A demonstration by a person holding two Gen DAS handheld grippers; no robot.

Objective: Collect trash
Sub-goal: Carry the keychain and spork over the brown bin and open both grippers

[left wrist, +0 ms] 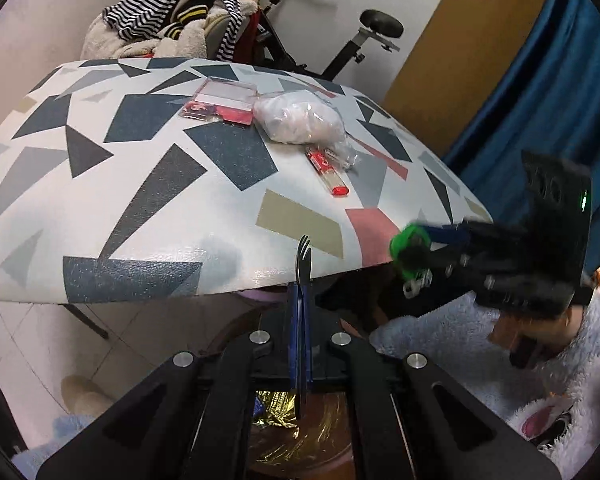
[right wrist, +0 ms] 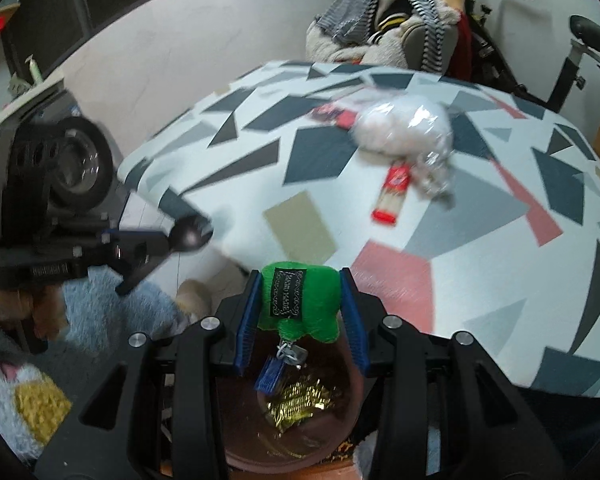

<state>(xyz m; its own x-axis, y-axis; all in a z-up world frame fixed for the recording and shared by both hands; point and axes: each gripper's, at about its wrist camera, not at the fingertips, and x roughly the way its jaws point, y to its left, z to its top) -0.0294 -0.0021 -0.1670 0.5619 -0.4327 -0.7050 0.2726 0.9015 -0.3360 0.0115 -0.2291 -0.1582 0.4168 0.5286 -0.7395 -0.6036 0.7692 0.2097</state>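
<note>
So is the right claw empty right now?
No, the right claw is shut on a green plush keychain, held above the brown bin.

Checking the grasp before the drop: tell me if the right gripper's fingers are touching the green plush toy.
Touching. The right wrist view shows the green plush toy squeezed between the right gripper's blue finger pads, no gap on either side, above the brown bin.

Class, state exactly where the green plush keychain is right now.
The green plush keychain is clamped in the right gripper, at the table's near edge, above the brown bin holding gold foil.
</note>
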